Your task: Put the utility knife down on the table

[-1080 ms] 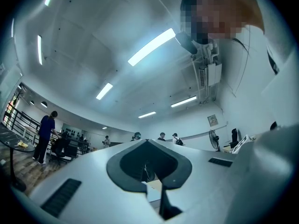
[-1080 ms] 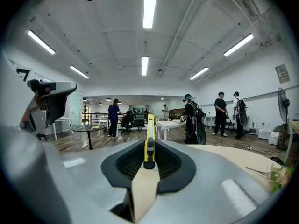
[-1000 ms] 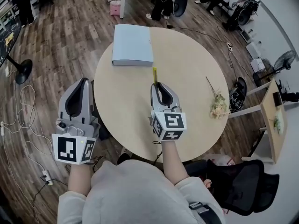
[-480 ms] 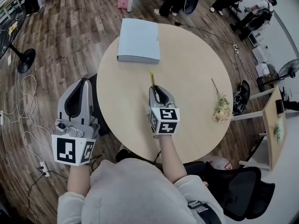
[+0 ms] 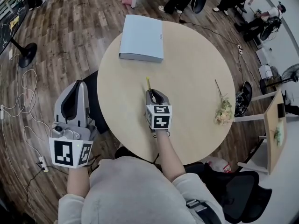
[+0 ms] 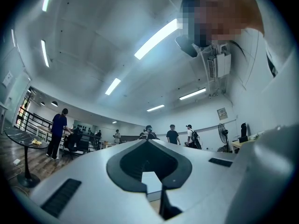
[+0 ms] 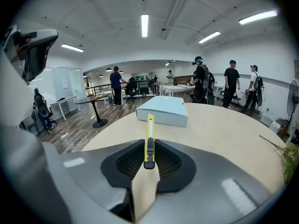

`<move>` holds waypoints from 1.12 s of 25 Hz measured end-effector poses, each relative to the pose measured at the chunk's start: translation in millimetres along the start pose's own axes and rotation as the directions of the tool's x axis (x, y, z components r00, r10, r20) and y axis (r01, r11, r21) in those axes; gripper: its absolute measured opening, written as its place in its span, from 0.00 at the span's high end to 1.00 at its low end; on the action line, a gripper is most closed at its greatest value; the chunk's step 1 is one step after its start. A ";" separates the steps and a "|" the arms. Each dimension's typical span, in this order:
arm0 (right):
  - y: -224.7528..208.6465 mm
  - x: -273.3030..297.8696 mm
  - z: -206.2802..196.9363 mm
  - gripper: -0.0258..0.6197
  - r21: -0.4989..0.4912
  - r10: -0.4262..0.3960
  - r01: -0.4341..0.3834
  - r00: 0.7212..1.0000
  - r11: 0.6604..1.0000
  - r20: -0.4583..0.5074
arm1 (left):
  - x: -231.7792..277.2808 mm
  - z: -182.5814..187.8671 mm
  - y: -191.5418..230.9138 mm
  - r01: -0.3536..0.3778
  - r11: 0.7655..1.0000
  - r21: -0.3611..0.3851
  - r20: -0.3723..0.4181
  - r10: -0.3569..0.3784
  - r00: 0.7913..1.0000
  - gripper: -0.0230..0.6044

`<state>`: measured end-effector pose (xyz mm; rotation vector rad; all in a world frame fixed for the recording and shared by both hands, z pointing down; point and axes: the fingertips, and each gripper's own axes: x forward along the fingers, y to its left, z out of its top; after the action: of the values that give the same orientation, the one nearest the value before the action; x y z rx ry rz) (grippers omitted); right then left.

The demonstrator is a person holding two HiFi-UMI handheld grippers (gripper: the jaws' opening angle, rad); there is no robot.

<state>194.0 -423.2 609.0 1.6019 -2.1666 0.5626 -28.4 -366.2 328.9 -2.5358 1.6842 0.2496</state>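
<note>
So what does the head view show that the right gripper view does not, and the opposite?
Only the head view shows the left gripper, held over the floor beside the table, and the person's arms. Only the right gripper view shows the right gripper from behind its jaws, shut on the yellow knife, and the ceiling lights. Both show the knife, the pale box, the flowers and the table.

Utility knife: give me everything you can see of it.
The knife is slim, yellow and plastic-looking, with a black slider on its upper edge. The right gripper is shut on its rear part, and the front end sticks out toward the box, low over the table. Whether it touches the table can't be told.
</note>
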 end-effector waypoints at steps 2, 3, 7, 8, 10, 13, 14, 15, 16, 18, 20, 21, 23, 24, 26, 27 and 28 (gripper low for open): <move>-0.1 7.3 -8.7 0.84 -0.001 0.006 -0.006 1.000 1.000 -0.026 | -0.4 -2.3 2.3 -0.010 1.000 0.001 -0.006 0.010 1.000 0.95; -0.4 10.6 -12.9 0.84 0.001 0.008 -0.008 0.999 1.000 -0.039 | -0.3 -3.6 3.1 -0.014 1.000 0.002 -0.009 0.014 1.000 0.95; -2.1 22.1 -30.7 0.84 0.000 0.013 -0.013 0.995 1.000 -0.099 | -0.8 -9.4 6.1 -0.033 0.999 0.003 -0.023 0.033 0.999 0.95; -2.5 24.7 -35.9 0.84 -0.002 0.013 -0.013 0.994 1.000 -0.113 | -1.7 -10.7 6.9 -0.037 0.999 0.004 -0.027 0.037 0.999 0.95; -4.0 30.1 -46.2 0.84 -0.006 0.011 -0.012 0.990 1.000 -0.139 | -3.5 -13.0 7.9 -0.045 0.999 0.006 -0.033 0.045 0.998 0.95; -4.0 37.1 -58.1 0.84 -0.007 0.014 -0.015 0.984 1.000 -0.179 | -6.0 -15.8 10.4 -0.059 0.998 0.008 -0.042 0.059 0.997 0.95; -3.4 39.5 -60.5 0.84 -0.013 0.015 -0.017 0.982 1.000 -0.188 | -7.0 -16.5 11.8 -0.064 0.998 0.009 -0.045 0.065 0.997 0.95; -2.9 41.9 -62.9 0.84 -0.017 0.015 -0.019 0.981 1.000 -0.196 | -8.1 -17.2 13.3 -0.069 0.998 0.010 -0.048 0.070 0.996 0.95; -2.7 44.3 -65.9 0.84 -0.018 0.015 -0.019 0.979 1.000 -0.204 | -9.1 -17.8 14.4 -0.074 0.997 0.012 -0.050 0.075 0.996 0.95; -1.9 46.9 -70.8 0.85 -0.020 0.016 -0.021 0.974 1.000 -0.225 | -10.6 -18.9 15.1 -0.084 0.996 0.015 -0.056 0.085 0.995 0.95; -0.3 48.6 -73.7 0.84 -0.026 0.017 -0.024 0.969 0.999 -0.246 | -11.6 -19.9 15.7 -0.092 0.996 0.018 -0.061 0.093 0.994 0.95; 0.9 49.8 -74.7 0.84 -0.029 0.018 -0.026 0.967 0.999 -0.253 | -12.2 -20.4 16.4 -0.095 0.995 0.019 -0.063 0.096 0.993 0.95; 2.5 52.5 -77.6 0.84 -0.034 0.016 -0.026 0.963 0.999 -0.268 | -13.7 -21.3 18.2 -0.099 0.995 0.020 -0.065 0.100 0.993 0.95; 2.7 53.4 -79.2 0.84 -0.037 0.013 -0.025 0.962 0.999 -0.274 | -14.4 -21.4 18.7 -0.101 0.995 0.021 -0.066 0.102 0.993 0.95; 3.2 54.4 -81.5 0.84 -0.040 0.011 -0.023 0.959 0.999 -0.284 | -15.7 -20.9 19.2 -0.105 0.994 0.023 -0.065 0.106 0.992 0.95; 3.6 55.1 -82.0 0.84 -0.042 0.011 -0.024 0.959 0.999 -0.284 | -16.3 -20.5 19.2 -0.106 0.994 0.024 -0.064 0.107 0.992 0.95; 3.9 56.3 -82.0 0.84 -0.046 0.012 -0.026 0.960 0.999 -0.281 | -16.7 -20.2 19.0 -0.107 0.994 0.026 -0.063 0.108 0.992 0.95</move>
<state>180.6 -423.9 707.7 1.3837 -1.9711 0.6911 -50.6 -361.7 352.1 -2.4662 1.8394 0.1568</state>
